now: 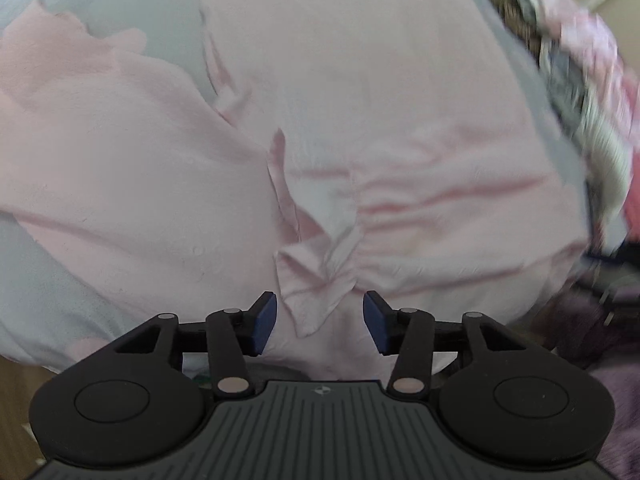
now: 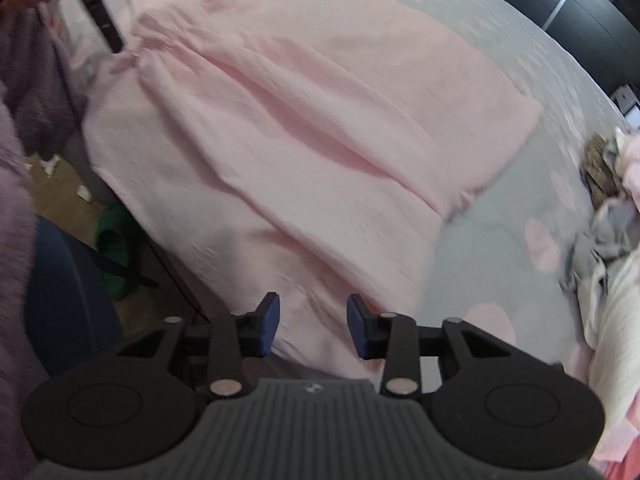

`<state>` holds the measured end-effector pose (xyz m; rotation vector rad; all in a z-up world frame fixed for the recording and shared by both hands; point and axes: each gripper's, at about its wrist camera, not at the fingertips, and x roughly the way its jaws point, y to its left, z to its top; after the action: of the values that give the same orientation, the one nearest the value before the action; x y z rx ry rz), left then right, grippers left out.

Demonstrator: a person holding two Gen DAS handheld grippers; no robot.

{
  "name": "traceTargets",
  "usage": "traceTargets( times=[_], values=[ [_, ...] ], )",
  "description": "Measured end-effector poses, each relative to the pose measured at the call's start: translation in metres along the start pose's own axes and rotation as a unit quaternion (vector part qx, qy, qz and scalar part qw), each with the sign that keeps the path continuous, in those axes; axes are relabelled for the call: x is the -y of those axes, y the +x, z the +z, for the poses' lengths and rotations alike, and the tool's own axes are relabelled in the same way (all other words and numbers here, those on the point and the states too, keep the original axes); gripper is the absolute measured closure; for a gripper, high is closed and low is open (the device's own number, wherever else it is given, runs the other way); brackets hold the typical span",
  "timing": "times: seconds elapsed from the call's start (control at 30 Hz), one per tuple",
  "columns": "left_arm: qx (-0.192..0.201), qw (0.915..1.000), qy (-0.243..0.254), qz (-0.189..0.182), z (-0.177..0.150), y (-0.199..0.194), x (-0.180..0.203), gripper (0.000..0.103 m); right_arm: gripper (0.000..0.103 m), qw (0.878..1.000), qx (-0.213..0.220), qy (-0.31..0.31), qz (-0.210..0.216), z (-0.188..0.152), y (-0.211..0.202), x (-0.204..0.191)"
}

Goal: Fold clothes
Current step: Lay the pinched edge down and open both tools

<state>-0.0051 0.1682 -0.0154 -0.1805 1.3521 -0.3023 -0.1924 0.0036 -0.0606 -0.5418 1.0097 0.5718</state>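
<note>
A pale pink garment (image 1: pixel 360 128) lies spread on a grey bedspread with pink dots (image 1: pixel 100 0). In the left wrist view my left gripper (image 1: pixel 320 322) is open just above a crumpled pointed flap of the garment (image 1: pixel 316 280), which reaches between the fingertips. In the right wrist view the same pink garment (image 2: pixel 320 112) lies partly folded, with a long crease down its middle. My right gripper (image 2: pixel 312 330) is open over the garment's near edge, where it hangs off the bed. The other gripper's black body (image 2: pixel 100 12) shows at the top left.
A heap of other clothes (image 2: pixel 612 240) lies at the right of the bed; it also shows in the left wrist view (image 1: pixel 580 92). Left of the bed are a wooden floor, a green slipper (image 2: pixel 114 240), a blue chair (image 2: pixel 68 304) and a purple fleece sleeve (image 2: pixel 16 240).
</note>
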Motion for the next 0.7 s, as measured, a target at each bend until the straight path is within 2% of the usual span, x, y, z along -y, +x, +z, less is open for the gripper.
traceTargets(
  times=[0.1, 0.13, 0.23, 0.3, 0.37, 0.43, 0.6, 0.67, 0.7],
  values=[
    [0.043, 0.9975, -0.052, -0.023, 0.012, -0.021, -0.017, 0.055, 0.056, 0.999, 0.029, -0.004, 0.037, 0.011, -0.008, -0.005],
    [0.055, 0.9962, -0.064, -0.020, 0.015, -0.026, -0.022, 0.055, 0.056, 0.999, 0.035, -0.008, 0.033, 0.017, -0.008, -0.006],
    [0.086, 0.9905, -0.103, 0.031, 0.032, -0.035, -0.040, 0.055, 0.055, 0.999, 0.051, -0.010, 0.009, 0.034, -0.005, -0.004],
    [0.100, 0.9847, -0.130, 0.058, 0.038, -0.035, -0.061, 0.054, 0.051, 0.998, 0.060, 0.013, -0.014, 0.045, 0.001, 0.005],
    [0.118, 0.9764, -0.164, 0.077, 0.042, -0.036, -0.089, 0.053, 0.048, 0.996, 0.075, 0.044, -0.027, 0.053, 0.003, 0.017],
    [0.135, 0.9646, -0.206, 0.095, 0.044, -0.035, -0.122, 0.052, 0.045, 0.993, 0.091, 0.072, -0.026, 0.062, 0.004, 0.024],
    [0.160, 0.9271, -0.319, 0.113, 0.031, -0.018, -0.191, 0.046, 0.045, 0.989, 0.106, 0.099, -0.024, 0.073, 0.009, 0.030],
    [0.148, 0.9199, -0.339, 0.130, 0.028, -0.006, -0.207, 0.045, 0.045, 0.989, 0.101, 0.106, -0.022, 0.076, 0.015, 0.031],
    [0.146, 0.9202, -0.337, 0.135, 0.028, 0.000, -0.210, 0.045, 0.045, 0.989, 0.097, 0.108, -0.020, 0.077, 0.019, 0.031]
  ],
)
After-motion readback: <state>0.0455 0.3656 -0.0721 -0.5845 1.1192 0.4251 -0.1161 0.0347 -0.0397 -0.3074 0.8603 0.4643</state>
